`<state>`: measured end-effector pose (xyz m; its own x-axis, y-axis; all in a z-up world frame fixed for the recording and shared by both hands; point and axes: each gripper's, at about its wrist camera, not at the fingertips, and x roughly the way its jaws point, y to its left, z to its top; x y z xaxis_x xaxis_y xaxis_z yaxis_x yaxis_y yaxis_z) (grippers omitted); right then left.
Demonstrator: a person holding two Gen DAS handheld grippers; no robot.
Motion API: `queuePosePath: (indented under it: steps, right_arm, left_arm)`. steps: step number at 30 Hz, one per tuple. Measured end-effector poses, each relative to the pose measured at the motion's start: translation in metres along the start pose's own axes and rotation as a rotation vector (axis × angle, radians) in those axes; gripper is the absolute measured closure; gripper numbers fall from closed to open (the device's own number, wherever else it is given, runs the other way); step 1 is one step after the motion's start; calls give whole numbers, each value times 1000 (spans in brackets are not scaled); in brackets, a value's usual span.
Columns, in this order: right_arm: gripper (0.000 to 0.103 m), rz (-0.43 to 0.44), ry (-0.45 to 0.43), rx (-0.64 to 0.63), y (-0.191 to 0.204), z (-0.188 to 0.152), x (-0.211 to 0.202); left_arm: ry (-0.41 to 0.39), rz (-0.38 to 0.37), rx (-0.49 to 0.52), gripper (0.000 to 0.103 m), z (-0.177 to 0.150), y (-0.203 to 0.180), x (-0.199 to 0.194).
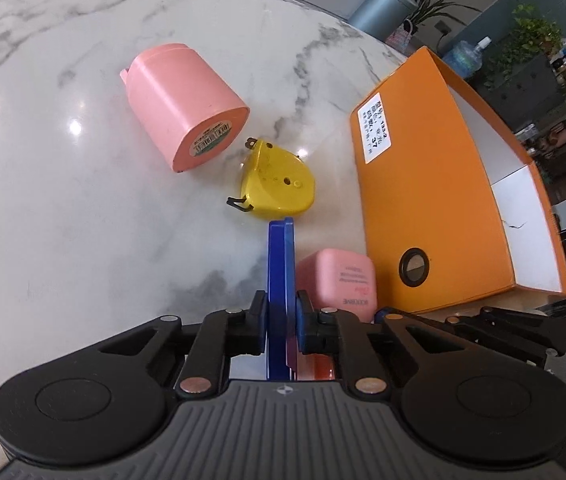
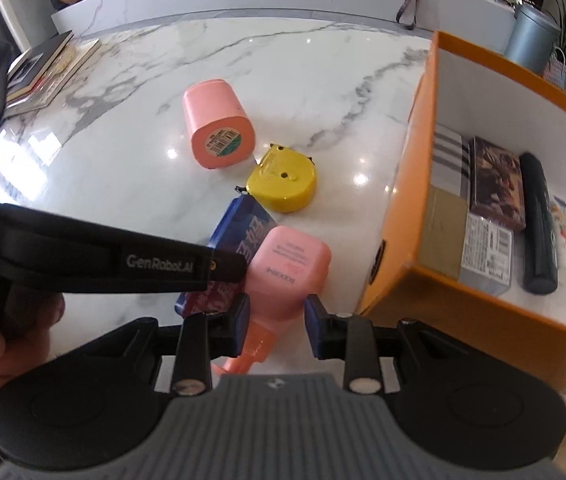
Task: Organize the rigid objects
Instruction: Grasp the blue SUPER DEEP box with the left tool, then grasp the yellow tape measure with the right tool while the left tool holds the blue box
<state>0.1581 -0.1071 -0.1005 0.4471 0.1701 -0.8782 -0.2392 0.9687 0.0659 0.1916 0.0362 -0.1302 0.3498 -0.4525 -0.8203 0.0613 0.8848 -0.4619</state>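
We had the left gripper [image 1: 281, 322] clamped on a thin blue box [image 1: 281, 280] standing on edge on the marble table [image 1: 63, 220]. Our right gripper [image 2: 277, 326] straddled the pink bottle [image 2: 289, 268], though we could not tell whether its pads pressed on it. At twelve o'clock from the bottle lay the yellow tape measure [image 2: 283, 182], the pink canister [image 2: 219, 134] at eleven, and the orange box [image 2: 415, 184] at three.

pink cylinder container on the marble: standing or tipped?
Tipped. The pink cylindrical container lies on its side on the marble table, its barcode-labelled flat end facing the camera, next to the yellow tape measure.
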Motion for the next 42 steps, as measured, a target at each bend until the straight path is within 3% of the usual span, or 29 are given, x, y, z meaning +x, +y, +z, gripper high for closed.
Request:
queuePosePath:
  steps: [6, 11, 13, 20, 22, 27, 34, 42]
  right_arm:
    - [73, 12, 5, -30, 11, 11, -1]
    - [70, -3, -41, -128, 31, 32, -7]
    - [60, -23, -46, -166, 33, 46, -1]
    - [58, -29, 121, -312, 22, 88, 53]
    - [45, -34, 142, -387, 23, 97, 62]
    - [44, 20, 237, -510, 20, 113, 82]
    - [38, 63, 267, -581, 20, 119, 94]
    - [42, 47, 250, -549, 19, 117, 91]
  left_arm:
    - [-103, 18, -54, 88, 6, 20, -26]
    - [-183, 46, -97, 88, 14, 38, -41]
    - [-180, 34, -99, 88, 15, 40, -40]
    - [-196, 35, -78, 88, 19, 45, -37]
    - [-187, 37, -81, 88, 21, 44, -31]
    - [-177, 34, -84, 88, 24, 46, -26]
    - [-159, 28, -85, 88, 25, 48, -21]
    - [-159, 30, -84, 88, 24, 47, -19]
